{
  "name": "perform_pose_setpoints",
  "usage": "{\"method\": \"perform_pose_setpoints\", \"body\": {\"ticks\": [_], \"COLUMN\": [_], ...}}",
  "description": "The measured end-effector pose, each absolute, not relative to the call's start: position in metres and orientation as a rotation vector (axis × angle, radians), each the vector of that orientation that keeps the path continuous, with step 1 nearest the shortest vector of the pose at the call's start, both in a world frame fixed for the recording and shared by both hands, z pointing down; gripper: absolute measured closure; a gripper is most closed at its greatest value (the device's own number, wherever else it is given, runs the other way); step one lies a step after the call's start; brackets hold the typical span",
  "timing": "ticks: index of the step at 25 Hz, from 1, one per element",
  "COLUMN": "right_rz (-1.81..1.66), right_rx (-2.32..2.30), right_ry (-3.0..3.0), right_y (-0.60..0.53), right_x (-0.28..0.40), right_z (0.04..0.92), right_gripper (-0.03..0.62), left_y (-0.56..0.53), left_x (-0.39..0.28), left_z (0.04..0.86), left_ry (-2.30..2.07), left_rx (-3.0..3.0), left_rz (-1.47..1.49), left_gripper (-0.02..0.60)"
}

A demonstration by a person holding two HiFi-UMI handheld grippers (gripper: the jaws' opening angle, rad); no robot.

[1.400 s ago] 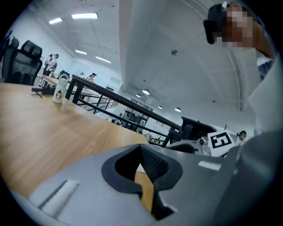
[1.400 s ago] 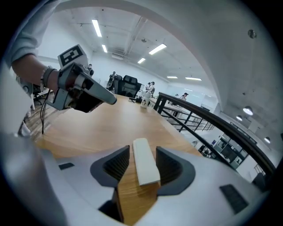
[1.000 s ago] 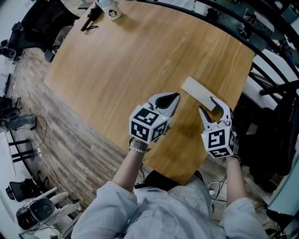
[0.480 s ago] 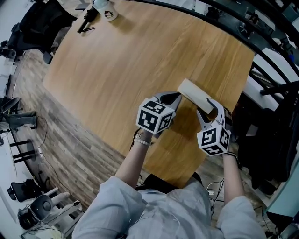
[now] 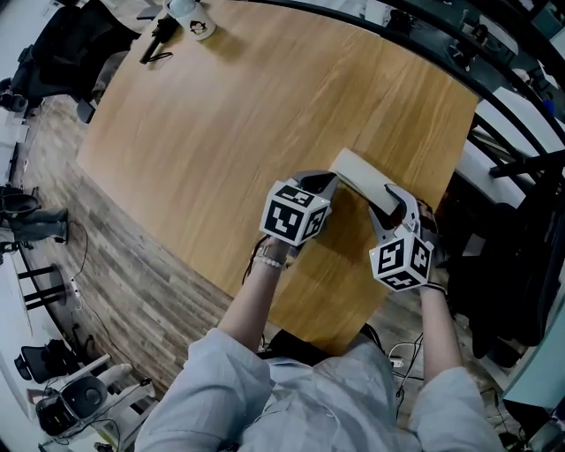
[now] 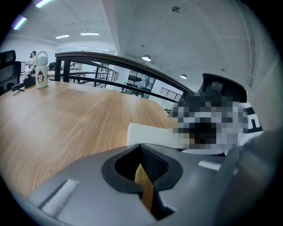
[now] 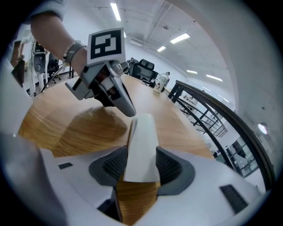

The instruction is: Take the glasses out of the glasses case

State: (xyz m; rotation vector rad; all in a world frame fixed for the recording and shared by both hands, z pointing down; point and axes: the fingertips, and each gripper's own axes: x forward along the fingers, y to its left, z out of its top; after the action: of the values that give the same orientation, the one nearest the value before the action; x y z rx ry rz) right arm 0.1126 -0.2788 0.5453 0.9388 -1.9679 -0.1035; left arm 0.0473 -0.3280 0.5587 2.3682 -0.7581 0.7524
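Note:
A closed white glasses case [image 5: 356, 174] lies on the wooden table [image 5: 229, 115] near its right edge. My right gripper [image 5: 387, 203] is open and straddles the case's near end; in the right gripper view the case [image 7: 142, 141] fills the gap between the two pads [image 7: 114, 165]. My left gripper [image 5: 321, 182] is shut with nothing in it. Its tip rests just beside the case's far left end. In the left gripper view the case [image 6: 148, 134] lies right ahead of the closed tips [image 6: 142, 154]. The glasses are hidden.
A white mug [image 5: 196, 21] and a black object [image 5: 159, 41] stand at the table's far left corner. A dark railing [image 5: 494, 106] runs along the right edge. The table's near edge [image 5: 335, 331] is close behind my hands.
Both grippers have come down and forward onto the case. The right jaws now reach round its near end, and the left tip has closed in on its far end.

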Motion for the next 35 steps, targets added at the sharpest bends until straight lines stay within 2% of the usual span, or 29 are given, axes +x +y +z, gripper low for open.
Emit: {"method": "perform_pose_setpoints", "body": {"ticks": [11, 14, 21, 27, 35], "right_rz": [0.113, 0.105, 0.012, 0.018, 0.013], "right_rx": [0.916, 0.959, 1.054, 1.148, 0.901], "right_ry": [-2.105, -2.107, -2.025, -1.985, -2.067], "right_y": [-0.285, -0.290, -0.304, -0.314, -0.309], "right_x": [0.122, 0.129, 0.148, 0.164, 0.102], "right_z": [0.532, 0.521, 0.510, 0.498, 0.501], "right_gripper": [0.409, 0.490, 0.544, 0.545, 0.536], "left_y": [-0.332, -0.335, -0.339, -0.340, -0.342], "left_x": [0.052, 0.052, 0.048, 0.047, 0.044], "left_z": [0.568, 0.566, 0.564, 0.561, 0.558], "left_ry": [-0.767, -0.785, -0.803, -0.804, -0.802], "left_rx": [2.371, 2.359, 2.323, 2.309, 2.321], "left_rz": [0.858, 0.825, 0.767, 0.730, 0.697], "left_gripper": [0.578, 0.578, 0.578, 0.578, 0.578]}}
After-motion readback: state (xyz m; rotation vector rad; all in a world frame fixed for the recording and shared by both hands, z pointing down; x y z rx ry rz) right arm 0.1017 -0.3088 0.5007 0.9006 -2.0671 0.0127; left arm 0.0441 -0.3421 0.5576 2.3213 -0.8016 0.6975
